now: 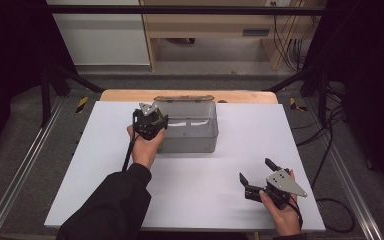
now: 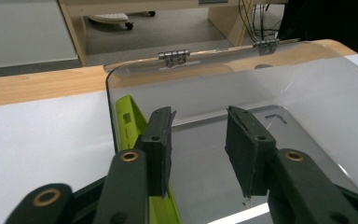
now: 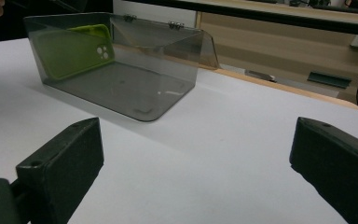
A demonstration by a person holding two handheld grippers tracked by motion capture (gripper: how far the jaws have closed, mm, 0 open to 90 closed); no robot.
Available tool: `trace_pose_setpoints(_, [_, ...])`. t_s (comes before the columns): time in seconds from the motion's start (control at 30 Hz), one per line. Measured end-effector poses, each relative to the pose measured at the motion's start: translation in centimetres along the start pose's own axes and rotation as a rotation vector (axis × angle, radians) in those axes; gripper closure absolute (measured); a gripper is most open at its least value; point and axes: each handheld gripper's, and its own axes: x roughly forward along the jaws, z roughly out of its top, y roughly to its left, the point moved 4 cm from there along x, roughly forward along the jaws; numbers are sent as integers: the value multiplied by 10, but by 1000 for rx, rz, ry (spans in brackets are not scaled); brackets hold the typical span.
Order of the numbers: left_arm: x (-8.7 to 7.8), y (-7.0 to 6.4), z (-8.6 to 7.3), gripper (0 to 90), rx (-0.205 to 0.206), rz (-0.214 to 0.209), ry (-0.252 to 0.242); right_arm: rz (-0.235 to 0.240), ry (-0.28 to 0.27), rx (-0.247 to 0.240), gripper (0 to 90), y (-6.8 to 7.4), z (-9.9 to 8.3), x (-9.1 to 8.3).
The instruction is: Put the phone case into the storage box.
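Left tongs [image 2: 199, 140] spread over clear box [image 1: 190, 127], green phone case [image 2: 130, 126] inside against wall. Right tongs [image 1: 257, 172] spread wide above table [image 1: 205, 200].

1. Went over all three feeds and I can't read any text anywhere.
2. The smoky clear box [image 1: 192, 131] has no label or brand I can make out.
3. The green phone case [image 3: 77, 50] inside it looks plain, no logo showing.
4. Nothing is printed on the white table [image 1: 260, 145] either.
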Motion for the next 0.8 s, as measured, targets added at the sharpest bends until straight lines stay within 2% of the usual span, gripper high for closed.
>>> trace_pose_setpoints(0.13, [-1, -3, 2, 548, 29, -6, -29, 1, 1, -5, 30, 0, -1, 1])
trace_pose_setpoints(0.27, [-2, -5, 3, 512, 17, -20, -48, 0, -1, -5, 29, 0, 0, 1])
trace_pose_setpoints(0.8, [-4, -11, 5, 390, 17, -51, -88, -1, -1, -9, 29, 1, 0, 0])
